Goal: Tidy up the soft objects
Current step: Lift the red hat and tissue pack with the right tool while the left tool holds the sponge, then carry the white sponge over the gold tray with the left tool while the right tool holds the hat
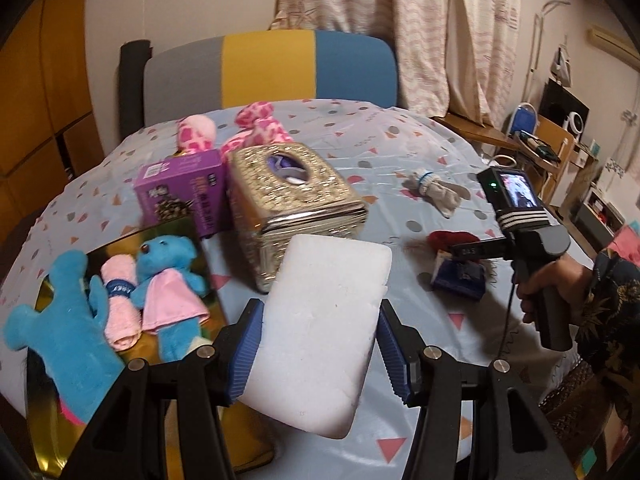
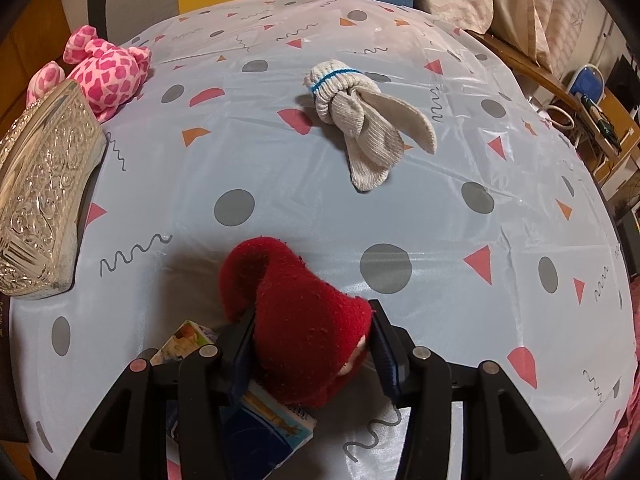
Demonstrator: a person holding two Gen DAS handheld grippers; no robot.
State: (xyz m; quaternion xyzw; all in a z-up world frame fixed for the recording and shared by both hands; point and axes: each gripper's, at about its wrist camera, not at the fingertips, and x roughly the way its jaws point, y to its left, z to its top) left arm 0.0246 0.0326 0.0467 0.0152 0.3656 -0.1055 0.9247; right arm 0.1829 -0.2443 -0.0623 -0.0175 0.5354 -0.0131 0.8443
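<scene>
While left gripper [image 1: 318, 354] clamps white sponge [image 1: 324, 328], right gripper [image 2: 314, 354] pinches red hat [image 2: 296, 312]

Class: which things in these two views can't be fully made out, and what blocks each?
- Booklet, right view: cover hidden under red hat and right gripper.
- Gold tray, left view: floor hidden by toys, cut off by left gripper.
- Box print: too small.

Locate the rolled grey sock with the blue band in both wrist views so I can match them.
Left wrist view: rolled grey sock lies right of centre on the tablecloth, beyond the right gripper.
Right wrist view: sock lies upper centre, beyond the red soft item.
Shared landmark: silver tissue box.
</scene>
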